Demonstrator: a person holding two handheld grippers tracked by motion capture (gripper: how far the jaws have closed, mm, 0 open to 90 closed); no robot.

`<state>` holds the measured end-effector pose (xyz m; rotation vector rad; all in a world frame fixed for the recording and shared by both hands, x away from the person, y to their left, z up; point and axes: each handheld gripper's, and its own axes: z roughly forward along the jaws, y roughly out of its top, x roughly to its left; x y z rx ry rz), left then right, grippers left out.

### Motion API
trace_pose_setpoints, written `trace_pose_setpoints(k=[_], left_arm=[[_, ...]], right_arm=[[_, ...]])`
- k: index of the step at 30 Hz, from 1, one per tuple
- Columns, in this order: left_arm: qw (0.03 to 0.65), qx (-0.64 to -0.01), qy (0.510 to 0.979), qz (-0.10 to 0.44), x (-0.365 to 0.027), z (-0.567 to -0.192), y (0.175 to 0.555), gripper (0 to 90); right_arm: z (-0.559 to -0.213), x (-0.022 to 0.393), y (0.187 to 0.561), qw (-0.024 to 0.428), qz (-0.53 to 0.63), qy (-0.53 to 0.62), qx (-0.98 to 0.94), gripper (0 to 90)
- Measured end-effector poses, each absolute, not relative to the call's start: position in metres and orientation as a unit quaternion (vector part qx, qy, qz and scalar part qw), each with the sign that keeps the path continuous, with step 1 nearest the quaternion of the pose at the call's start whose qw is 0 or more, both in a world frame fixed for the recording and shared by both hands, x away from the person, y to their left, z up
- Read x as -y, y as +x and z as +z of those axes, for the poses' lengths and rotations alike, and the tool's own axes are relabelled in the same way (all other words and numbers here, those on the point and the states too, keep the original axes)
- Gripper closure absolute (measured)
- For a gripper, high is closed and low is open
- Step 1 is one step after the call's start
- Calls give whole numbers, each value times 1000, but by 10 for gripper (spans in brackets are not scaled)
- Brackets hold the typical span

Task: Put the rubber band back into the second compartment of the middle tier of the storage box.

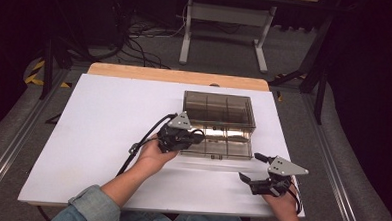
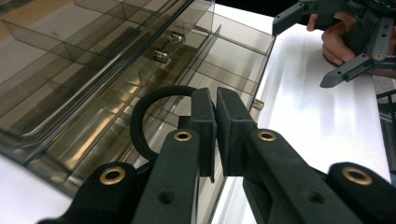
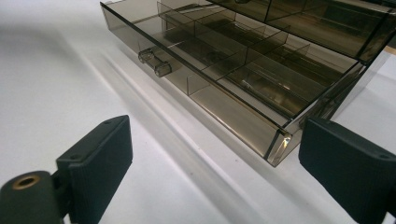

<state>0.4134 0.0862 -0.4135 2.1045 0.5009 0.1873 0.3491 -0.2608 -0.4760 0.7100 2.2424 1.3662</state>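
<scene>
A smoky clear plastic drawer box (image 1: pixel 218 122) sits on a white table (image 1: pixel 98 136), its drawer (image 3: pixel 205 88) pulled out. The left gripper (image 2: pixel 215 123) pinches a black rubbery ring (image 2: pixel 140 116) over the drawer. The right gripper (image 1: pixel 254 168) rests wide apart, empty, beside the box.

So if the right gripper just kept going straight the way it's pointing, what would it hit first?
Most likely the near corner of the pulled-out drawer of the smoky plastic organizer. The open right gripper faces it across bare white table, though depth is hard to judge.

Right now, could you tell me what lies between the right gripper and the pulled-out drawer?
Nothing: in the right gripper view only bare white table separates the open right gripper from the smoky drawer; the high view agrees.
</scene>
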Motion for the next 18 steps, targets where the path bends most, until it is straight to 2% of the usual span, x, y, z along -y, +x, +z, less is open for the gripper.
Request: trace_pose_setpoints(k=[18], left_arm=[[464, -188, 864, 55, -52, -419, 415, 858]], right_arm=[[-476, 261, 349, 208, 492, 253, -807, 105]])
